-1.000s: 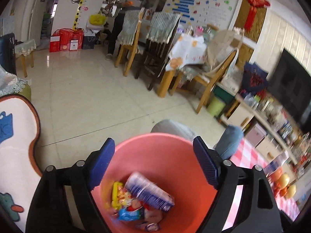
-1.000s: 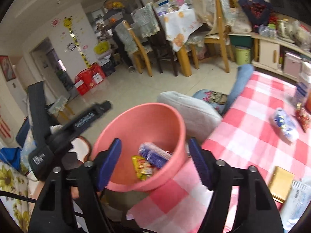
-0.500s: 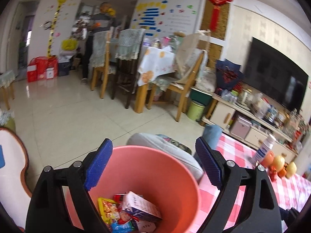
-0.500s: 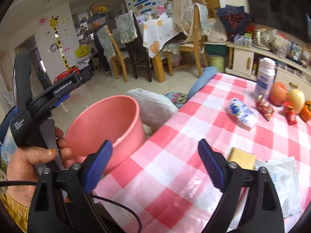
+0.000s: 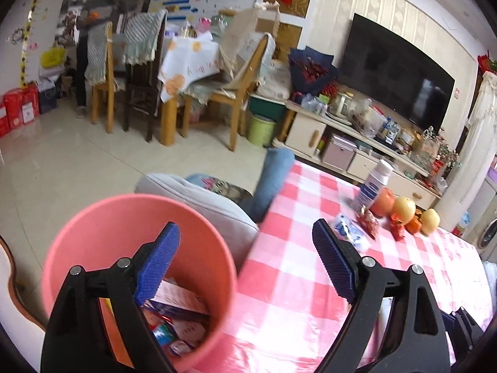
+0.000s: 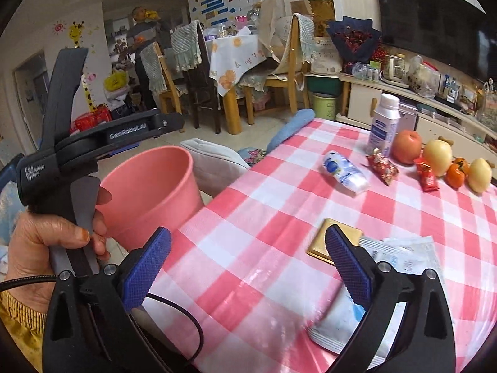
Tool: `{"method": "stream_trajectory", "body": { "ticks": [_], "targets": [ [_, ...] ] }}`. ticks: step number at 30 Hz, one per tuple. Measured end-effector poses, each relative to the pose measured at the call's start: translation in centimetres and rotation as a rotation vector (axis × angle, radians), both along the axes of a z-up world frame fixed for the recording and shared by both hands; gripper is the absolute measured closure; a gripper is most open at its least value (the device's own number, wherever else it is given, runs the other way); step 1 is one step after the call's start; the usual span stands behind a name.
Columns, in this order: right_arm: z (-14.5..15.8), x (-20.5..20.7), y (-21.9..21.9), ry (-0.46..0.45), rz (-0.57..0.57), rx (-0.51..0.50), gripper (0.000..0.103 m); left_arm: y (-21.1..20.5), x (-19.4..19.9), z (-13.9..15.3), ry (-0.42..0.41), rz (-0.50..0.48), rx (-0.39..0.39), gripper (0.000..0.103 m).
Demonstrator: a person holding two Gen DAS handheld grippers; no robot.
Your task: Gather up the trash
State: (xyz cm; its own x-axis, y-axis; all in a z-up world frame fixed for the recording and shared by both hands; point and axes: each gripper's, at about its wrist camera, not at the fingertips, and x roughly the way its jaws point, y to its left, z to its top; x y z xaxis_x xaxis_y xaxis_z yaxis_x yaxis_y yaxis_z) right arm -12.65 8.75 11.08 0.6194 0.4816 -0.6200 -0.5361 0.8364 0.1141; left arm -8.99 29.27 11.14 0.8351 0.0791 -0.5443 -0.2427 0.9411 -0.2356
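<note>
The pink bin (image 5: 124, 233) stands beside the table's left edge with several wrappers (image 5: 180, 310) inside. My left gripper (image 5: 245, 236) is open, one finger over the bin's mouth and the other over the checked tablecloth (image 5: 295, 279). My right gripper (image 6: 248, 239) hangs over the table with its jaws opening and nothing between them. A tan packet (image 6: 323, 242) and white wrappers (image 6: 400, 251) lie under its right finger. Farther off lie a crushed white-blue cup (image 6: 344, 172) and red wrappers (image 6: 383, 166). The bin (image 6: 155, 186) is at its left.
A hand (image 6: 46, 239) holds the left gripper's handle beside the bin. A white bottle (image 6: 383, 124), an apple (image 6: 407, 147) and other fruit (image 6: 438, 155) stand at the table's far side. A grey cushion (image 5: 202, 192) lies behind the bin. A person stands by the far dining chairs (image 5: 99, 71).
Both views have swung right, from the bin toward the table. The bin has left the gap of the right gripper, whose jaws have widened. The left view has rolled upright.
</note>
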Motion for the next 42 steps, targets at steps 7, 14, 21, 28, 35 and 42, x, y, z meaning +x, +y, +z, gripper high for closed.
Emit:
{"method": "stream_trajectory", "body": {
  "ticks": [7,14,21,28,35,42],
  "targets": [
    [0.0,-0.8,-2.2,-0.022,-0.003,-0.010,0.005,-2.7,0.8,-0.9,0.032,-0.078,0.061,0.015],
    [-0.1,-0.7,-5.1,-0.008,-0.027,0.007,0.005,-5.2,1.3,-1.4,0.038,-0.111,0.154,0.015],
    [-0.8,-0.4,-8.4,0.023,-0.043,0.027,0.005,-7.1,2.3,-2.5,0.095,-0.188,0.078,0.015],
    [-2.0,0.1,-11.8,0.040,-0.094,-0.006,0.005,-10.7,4.0,-1.1,0.097,-0.231,0.025,0.015],
    [-2.0,1.1,-15.6,0.049,-0.160,0.035,0.005,-17.0,10.4,-0.6,0.142,-0.310,-0.011,0.025],
    [-1.0,1.7,-18.2,0.031,-0.191,0.039,0.005,-22.6,19.2,-3.5,0.273,-0.296,-0.037,0.029]
  ]
}}
